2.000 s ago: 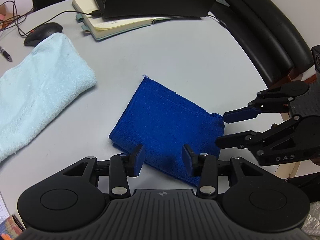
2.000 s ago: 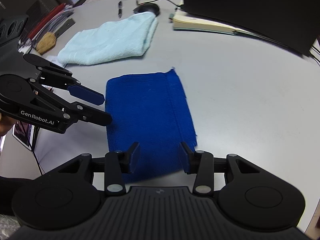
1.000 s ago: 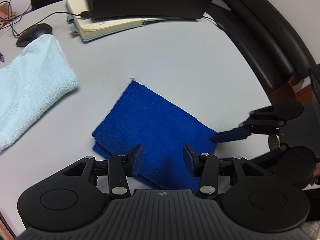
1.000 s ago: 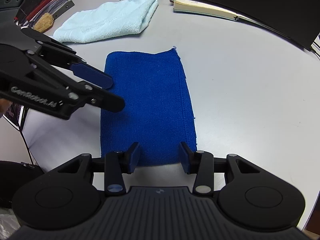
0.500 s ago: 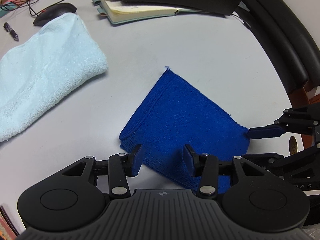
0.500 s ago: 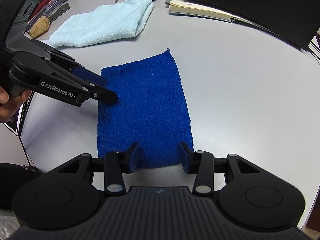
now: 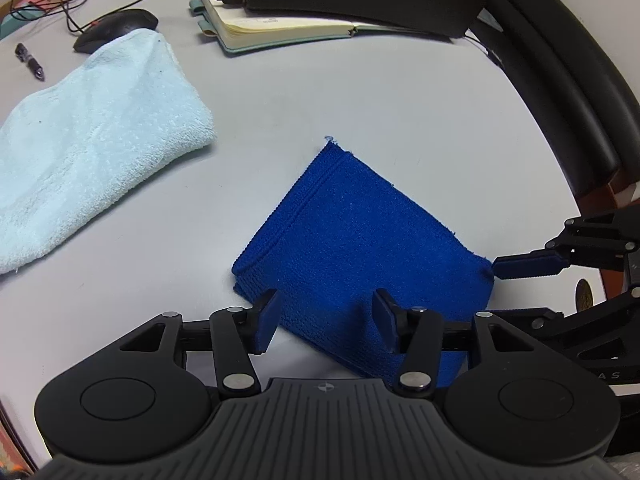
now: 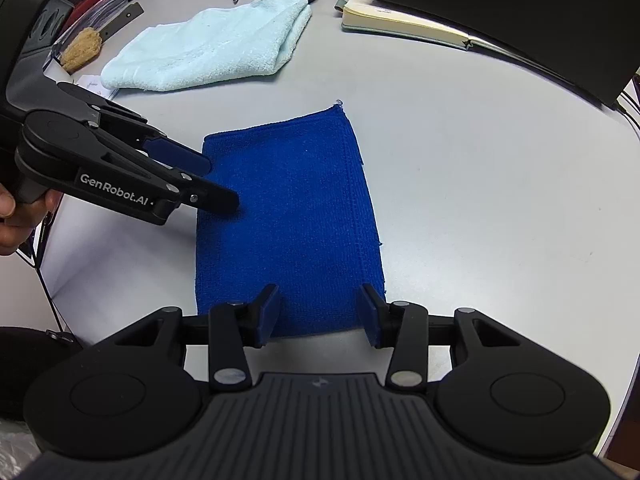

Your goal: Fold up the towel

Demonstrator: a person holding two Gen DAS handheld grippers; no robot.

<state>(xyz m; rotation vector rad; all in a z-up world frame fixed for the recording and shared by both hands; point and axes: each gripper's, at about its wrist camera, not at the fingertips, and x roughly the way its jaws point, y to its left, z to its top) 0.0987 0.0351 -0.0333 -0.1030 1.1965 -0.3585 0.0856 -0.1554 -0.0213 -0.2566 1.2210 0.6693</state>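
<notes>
Blue towel (image 8: pixel 288 216) lies folded flat on the desk (image 8: pixel 480 184), seemingly near done; left gripper (image 8: pixel 218 184) and right gripper (image 8: pixel 318 310), jaws apart, hover over its edges.

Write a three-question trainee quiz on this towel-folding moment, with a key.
1. True or false: the blue towel lies folded flat on the table.
2. Which gripper's fingers stand at the towel's long side edge?
A. left gripper
B. right gripper
C. neither
3. Fill in: the black mouse is partly covered by the ____ towel.

Key:
1. True; layered edges show along its side in the left wrist view.
2. A; the right gripper sits open at the short near end.
3. Light blue.
</notes>
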